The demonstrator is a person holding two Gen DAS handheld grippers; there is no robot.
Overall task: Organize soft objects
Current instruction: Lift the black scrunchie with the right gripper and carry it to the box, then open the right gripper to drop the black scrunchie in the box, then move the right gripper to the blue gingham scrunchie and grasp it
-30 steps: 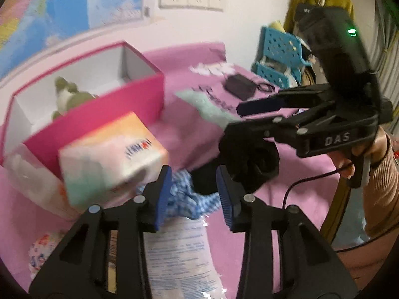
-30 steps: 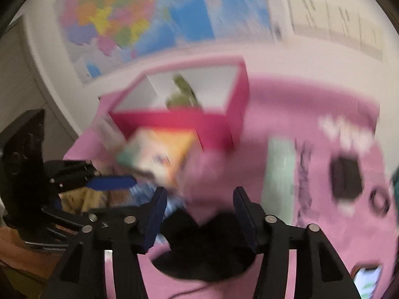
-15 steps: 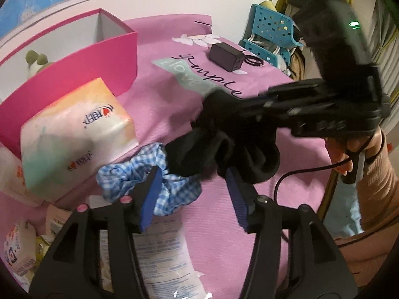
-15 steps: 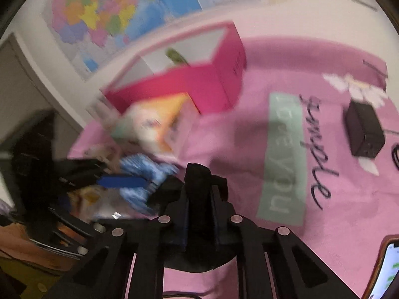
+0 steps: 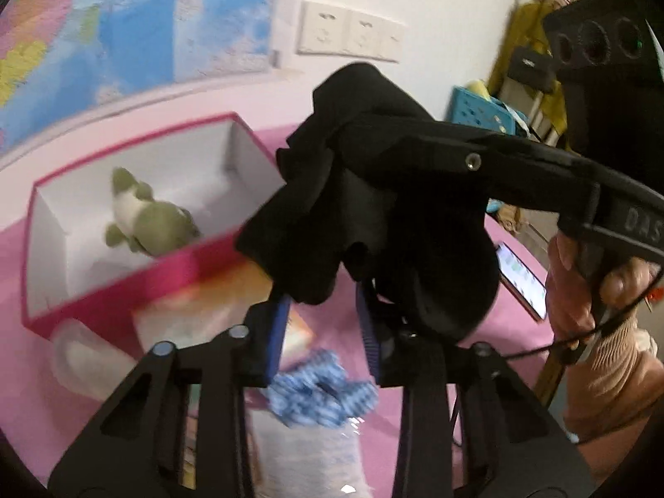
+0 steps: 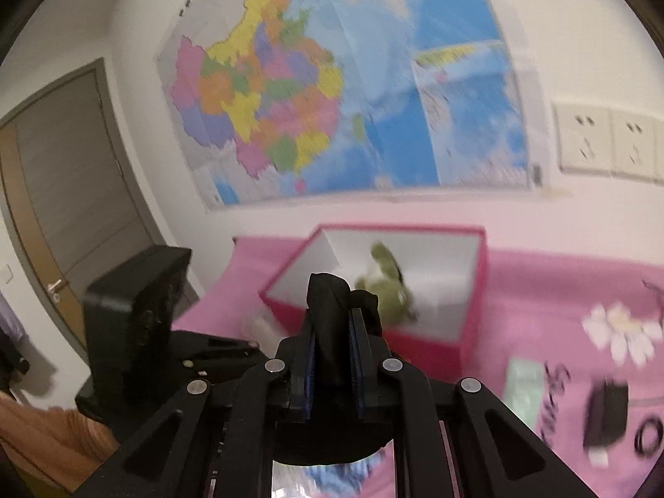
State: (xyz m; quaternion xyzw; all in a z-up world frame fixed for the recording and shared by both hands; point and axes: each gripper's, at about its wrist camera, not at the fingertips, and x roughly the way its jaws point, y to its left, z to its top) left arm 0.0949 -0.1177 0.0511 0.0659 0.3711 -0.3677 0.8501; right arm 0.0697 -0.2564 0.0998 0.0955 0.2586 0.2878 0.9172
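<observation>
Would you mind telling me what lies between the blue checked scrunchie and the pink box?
A tissue pack lies between the scrunchie and the pink box, seen in the left wrist view.

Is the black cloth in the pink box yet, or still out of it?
Out. The black cloth is clamped in the right gripper, hanging in front of the pink box; only a green plush toy lies inside.

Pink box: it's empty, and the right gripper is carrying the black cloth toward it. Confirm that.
Not empty. The left wrist view shows a green plush toy lying inside the pink box. The rest stands: the right gripper is shut on the black cloth, held up in front of the box.
</observation>
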